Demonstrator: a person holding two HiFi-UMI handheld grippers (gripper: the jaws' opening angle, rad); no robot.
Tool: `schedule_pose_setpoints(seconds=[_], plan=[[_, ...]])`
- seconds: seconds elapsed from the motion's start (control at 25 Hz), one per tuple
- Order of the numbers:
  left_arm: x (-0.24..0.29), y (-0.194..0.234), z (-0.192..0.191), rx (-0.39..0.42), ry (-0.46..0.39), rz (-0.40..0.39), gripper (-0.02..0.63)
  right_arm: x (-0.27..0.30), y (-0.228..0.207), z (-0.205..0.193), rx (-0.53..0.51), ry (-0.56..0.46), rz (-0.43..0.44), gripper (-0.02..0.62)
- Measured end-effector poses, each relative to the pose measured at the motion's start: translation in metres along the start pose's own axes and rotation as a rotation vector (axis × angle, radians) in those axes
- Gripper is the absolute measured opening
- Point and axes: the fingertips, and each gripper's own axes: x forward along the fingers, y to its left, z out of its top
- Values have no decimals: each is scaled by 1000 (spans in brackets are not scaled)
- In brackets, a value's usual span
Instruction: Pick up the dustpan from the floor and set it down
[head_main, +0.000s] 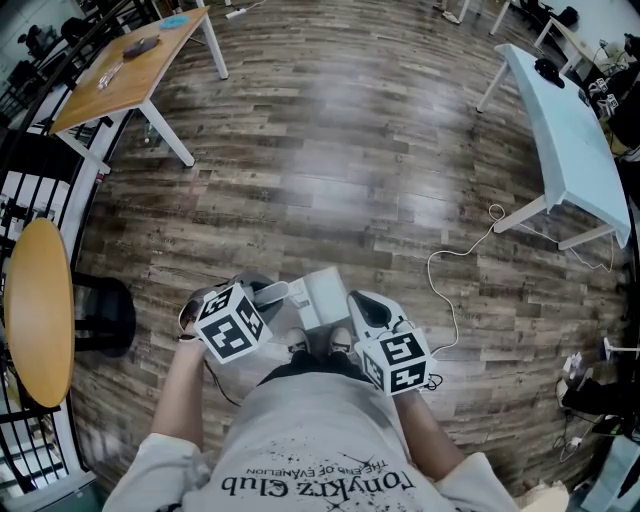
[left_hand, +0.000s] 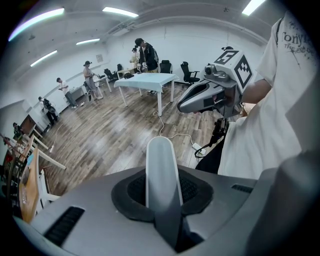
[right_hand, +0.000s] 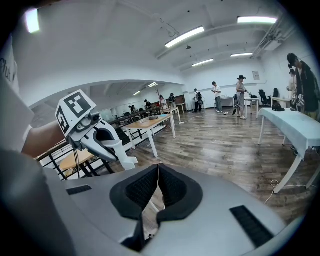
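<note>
Standing up between the left gripper's (head_main: 275, 292) jaws, the dustpan's (head_main: 322, 295) pale handle (left_hand: 161, 170) is clamped there, the jaws only slightly apart around it. The pan is held above the wooden floor (head_main: 350, 160), just beside the right gripper (right_hand: 158, 170), whose jaws meet at their tips, nothing plainly between them.

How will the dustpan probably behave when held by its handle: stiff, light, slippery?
Probably stiff: the handle of the dustpan stands straight between the fingers of the left gripper. Its smooth pale surface looks like plastic, so likely light, perhaps slippery. Held at the handle, it may swing.
</note>
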Motion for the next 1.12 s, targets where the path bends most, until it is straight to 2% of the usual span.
schedule_pose_setpoints(seconds=[1.12], plan=[[8,13,2,21,5,34,87,8,2,-5,21,15,1,25]])
